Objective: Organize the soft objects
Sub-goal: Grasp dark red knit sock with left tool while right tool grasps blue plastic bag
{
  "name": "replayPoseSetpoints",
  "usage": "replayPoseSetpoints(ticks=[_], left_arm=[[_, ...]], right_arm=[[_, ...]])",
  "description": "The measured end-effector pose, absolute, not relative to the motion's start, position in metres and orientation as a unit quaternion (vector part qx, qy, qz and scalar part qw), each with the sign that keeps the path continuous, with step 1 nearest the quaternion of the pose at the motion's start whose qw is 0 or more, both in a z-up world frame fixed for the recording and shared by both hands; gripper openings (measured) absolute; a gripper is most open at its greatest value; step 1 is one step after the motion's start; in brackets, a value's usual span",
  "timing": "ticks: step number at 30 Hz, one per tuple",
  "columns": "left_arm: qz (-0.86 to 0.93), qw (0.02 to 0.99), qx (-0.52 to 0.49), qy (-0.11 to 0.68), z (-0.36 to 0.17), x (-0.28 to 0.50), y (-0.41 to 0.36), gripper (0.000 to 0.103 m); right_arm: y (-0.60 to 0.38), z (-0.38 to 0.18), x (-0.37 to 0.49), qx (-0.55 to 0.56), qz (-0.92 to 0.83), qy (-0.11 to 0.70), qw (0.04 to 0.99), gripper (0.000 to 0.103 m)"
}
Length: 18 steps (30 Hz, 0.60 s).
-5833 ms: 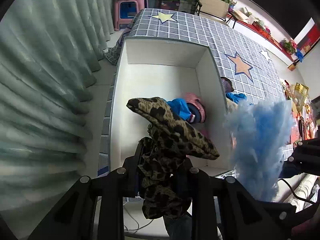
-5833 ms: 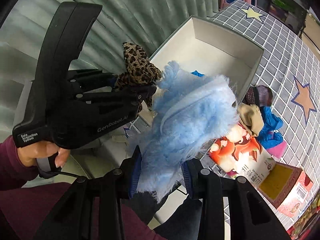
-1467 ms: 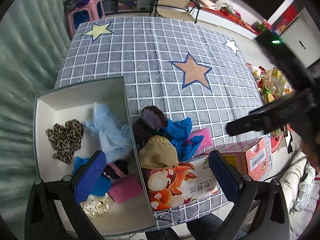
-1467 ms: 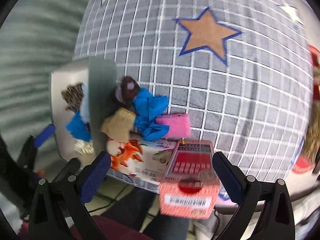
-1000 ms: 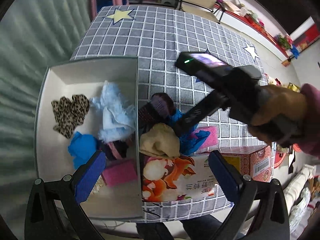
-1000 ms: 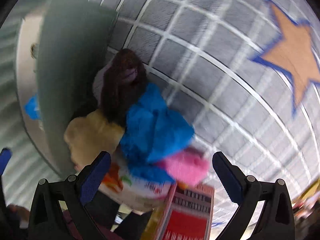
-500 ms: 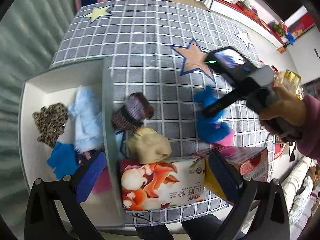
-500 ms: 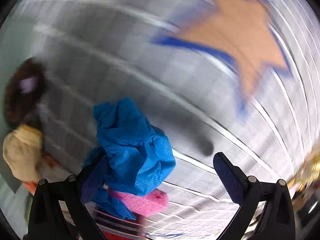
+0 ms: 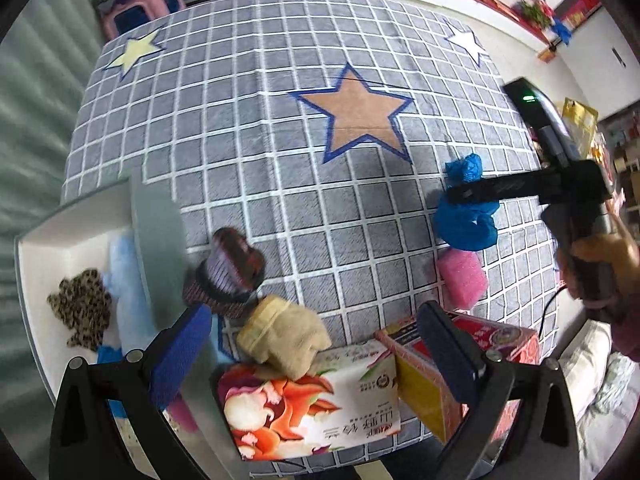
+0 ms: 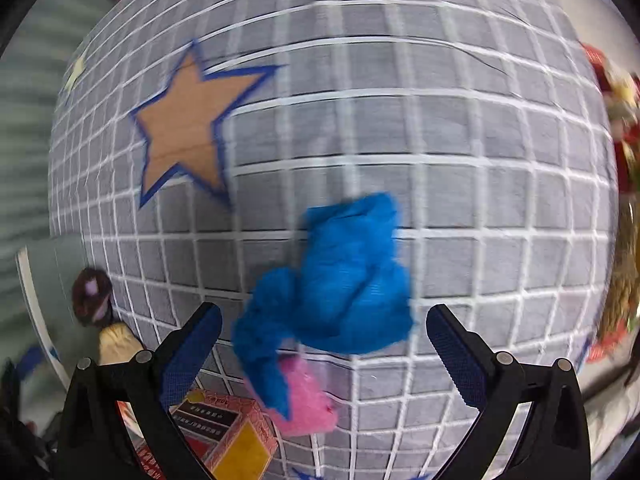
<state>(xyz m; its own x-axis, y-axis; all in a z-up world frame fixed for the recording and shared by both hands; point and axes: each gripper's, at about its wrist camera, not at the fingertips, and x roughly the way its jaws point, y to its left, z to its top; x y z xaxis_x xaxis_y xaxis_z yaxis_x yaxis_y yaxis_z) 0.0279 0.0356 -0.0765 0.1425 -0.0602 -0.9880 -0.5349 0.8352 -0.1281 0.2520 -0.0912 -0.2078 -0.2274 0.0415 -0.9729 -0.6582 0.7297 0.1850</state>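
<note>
Grey checked cloth (image 9: pixel 248 128) with four stars covers the desk; two cartons, one white bin (image 9: pixel 52 236); both grippers' jaws gape empty.

Chinese characters are showing upside down on the tissue pack (image 9: pixel 316 404), too small to read; print on the red box (image 9: pixel 460 360) is illegible.
</note>
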Motion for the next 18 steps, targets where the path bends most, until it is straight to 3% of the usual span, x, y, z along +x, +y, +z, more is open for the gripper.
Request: replayPoseSetpoints(ticks=[5, 18], left_arm=[[0.177, 0.698, -0.221, 0.658, -0.097, 0.038, 0.047, 0.103], [0.217, 0.613, -0.098, 0.754, -0.172, 0.077, 0.029, 0.102]], right_arm=[[-0.063, -0.23, 0.232, -0.294, 0.287, 0.686, 0.601, 0.103], [-0.04, -0.237, 0.242, -0.3, 0.271, 0.686, 0.605, 0.103]])
